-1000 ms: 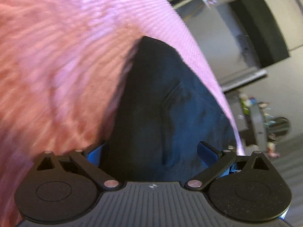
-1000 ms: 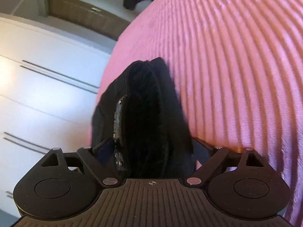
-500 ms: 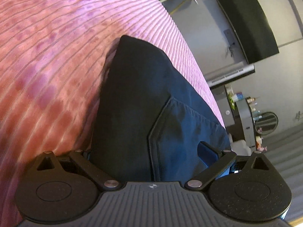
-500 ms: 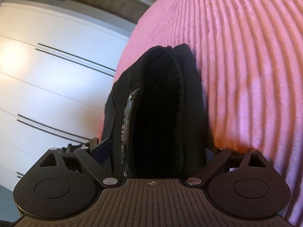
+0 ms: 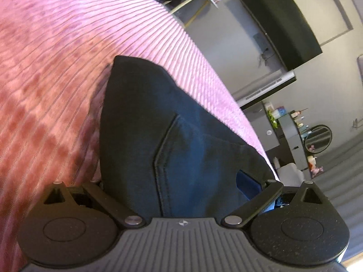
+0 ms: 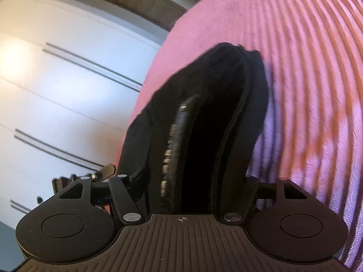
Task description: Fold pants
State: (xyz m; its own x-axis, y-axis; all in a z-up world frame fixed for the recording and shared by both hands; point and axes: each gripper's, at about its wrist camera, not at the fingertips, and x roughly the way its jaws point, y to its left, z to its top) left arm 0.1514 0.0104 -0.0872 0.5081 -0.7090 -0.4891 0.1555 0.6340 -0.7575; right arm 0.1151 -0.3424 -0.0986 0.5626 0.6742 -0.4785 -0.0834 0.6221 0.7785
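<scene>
Dark navy pants (image 5: 140, 122) with a stitched back pocket hang from my left gripper (image 5: 181, 188), which is shut on the fabric; most of its fingers are hidden by cloth. In the right wrist view the pants (image 6: 204, 124) look black, with the waistband and zipper showing, bunched between the fingers of my right gripper (image 6: 192, 188), which is shut on them. Both grippers hold the pants just above the pink ribbed bedspread (image 5: 56, 68), which also shows in the right wrist view (image 6: 306, 68).
The bed edge runs to the right in the left wrist view, with a wall TV (image 5: 283, 22), a shelf and a round mirror (image 5: 317, 138) beyond. In the right wrist view white wardrobe doors (image 6: 56, 90) stand left of the bed.
Both grippers have lifted and drawn the pants along the bedspread; more of the pocket side shows in the left view. Both grips are unchanged.
</scene>
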